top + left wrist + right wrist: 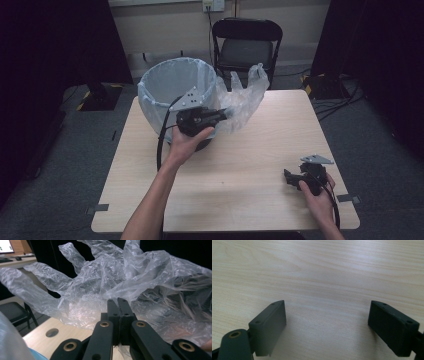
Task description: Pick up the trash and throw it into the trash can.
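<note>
Left gripper [227, 114] raised beside the bin [165, 95], jaws pressed together; right gripper [289, 176] low, jaws spread wide.

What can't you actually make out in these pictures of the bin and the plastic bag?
- Bin bottom: high view, hidden by its cloudy liner and the left gripper.
- Where the jaws pinch the plastic bag: left gripper view, crumpled film covers the tips.
- Bag's right side: left gripper view, cut off by the edge.
- Right gripper: right gripper view, open jaws cut off by the bottom edge over bare table.

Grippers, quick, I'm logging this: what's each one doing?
Left gripper: shut on the plastic bag.
Right gripper: open, holding nothing, over the table.
</note>
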Tool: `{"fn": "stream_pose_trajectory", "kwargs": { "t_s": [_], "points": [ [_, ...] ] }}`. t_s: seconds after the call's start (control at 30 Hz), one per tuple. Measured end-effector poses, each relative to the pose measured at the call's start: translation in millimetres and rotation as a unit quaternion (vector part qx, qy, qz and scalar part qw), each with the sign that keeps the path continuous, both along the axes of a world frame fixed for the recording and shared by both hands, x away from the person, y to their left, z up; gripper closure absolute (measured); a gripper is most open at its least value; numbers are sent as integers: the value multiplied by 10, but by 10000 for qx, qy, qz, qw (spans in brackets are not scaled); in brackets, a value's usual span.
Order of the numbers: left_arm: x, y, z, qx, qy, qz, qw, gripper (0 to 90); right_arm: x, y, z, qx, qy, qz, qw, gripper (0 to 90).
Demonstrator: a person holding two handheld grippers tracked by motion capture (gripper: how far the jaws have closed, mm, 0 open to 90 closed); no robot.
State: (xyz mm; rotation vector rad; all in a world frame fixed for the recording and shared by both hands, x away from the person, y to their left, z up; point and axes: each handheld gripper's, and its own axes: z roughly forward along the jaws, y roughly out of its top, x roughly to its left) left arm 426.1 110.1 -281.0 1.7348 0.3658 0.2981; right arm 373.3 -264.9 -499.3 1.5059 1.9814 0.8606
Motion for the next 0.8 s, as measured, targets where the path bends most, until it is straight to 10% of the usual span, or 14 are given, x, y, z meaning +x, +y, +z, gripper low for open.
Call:
{"fn": "stream_pose_trajectory", "kwargs": {
  "t_s": [0.8],
  "points": [
    [461, 701, 374, -54, 14, 871, 9962, 900, 0, -1, 0, -2, 3, 2, 10000, 141]
  ]
}}
